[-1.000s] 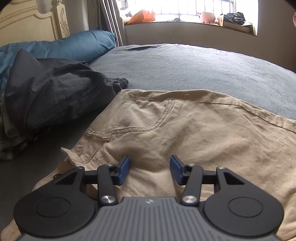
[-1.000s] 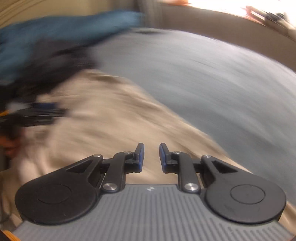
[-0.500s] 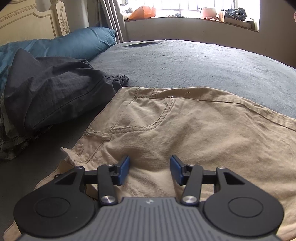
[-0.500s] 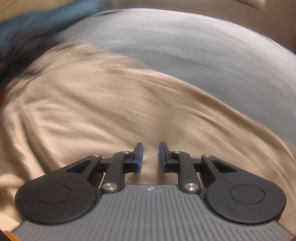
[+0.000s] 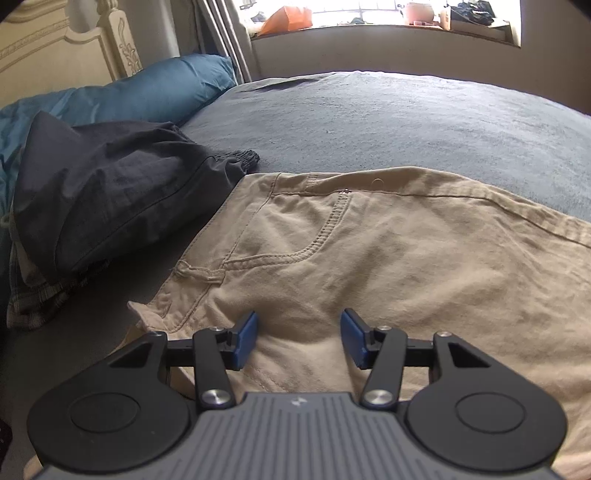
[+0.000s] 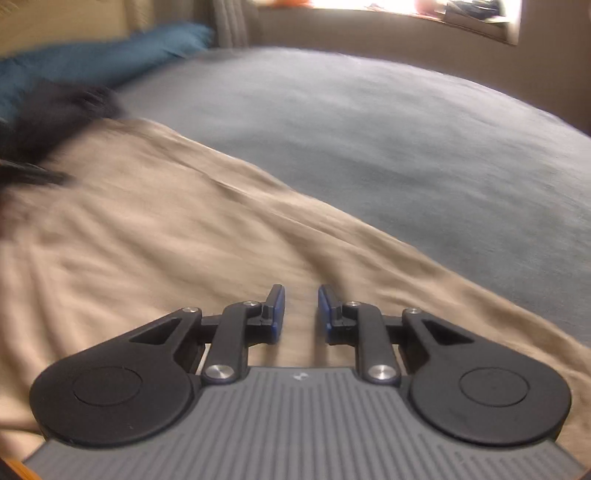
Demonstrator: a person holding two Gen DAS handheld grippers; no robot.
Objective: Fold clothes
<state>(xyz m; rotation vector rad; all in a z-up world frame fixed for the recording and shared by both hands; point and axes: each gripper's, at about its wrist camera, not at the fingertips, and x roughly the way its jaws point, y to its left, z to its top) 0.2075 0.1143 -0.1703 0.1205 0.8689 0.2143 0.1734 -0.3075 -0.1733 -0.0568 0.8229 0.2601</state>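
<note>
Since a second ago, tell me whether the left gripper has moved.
Yes, slightly. The left gripper eased back or tilted: the blue pillow and window sill sit a little higher in its view, and the khaki trousers barely shifted.

Left hand-held gripper (image 5: 299, 338) jaws wide apart, right hand-held gripper (image 6: 300, 312) narrowly parted

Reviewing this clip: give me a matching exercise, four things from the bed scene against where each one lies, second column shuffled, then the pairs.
Things:
1. beige cotton trousers
2. dark grey crumpled garment
3. teal blue pillow
4. orange bag

Places:
A. on the window sill
B. by the cream headboard, behind the dark pile
C. spread flat under both open grippers
D. heaped left of the trousers' waistband

Pairs: 1-C, 2-D, 3-B, 4-A
</note>
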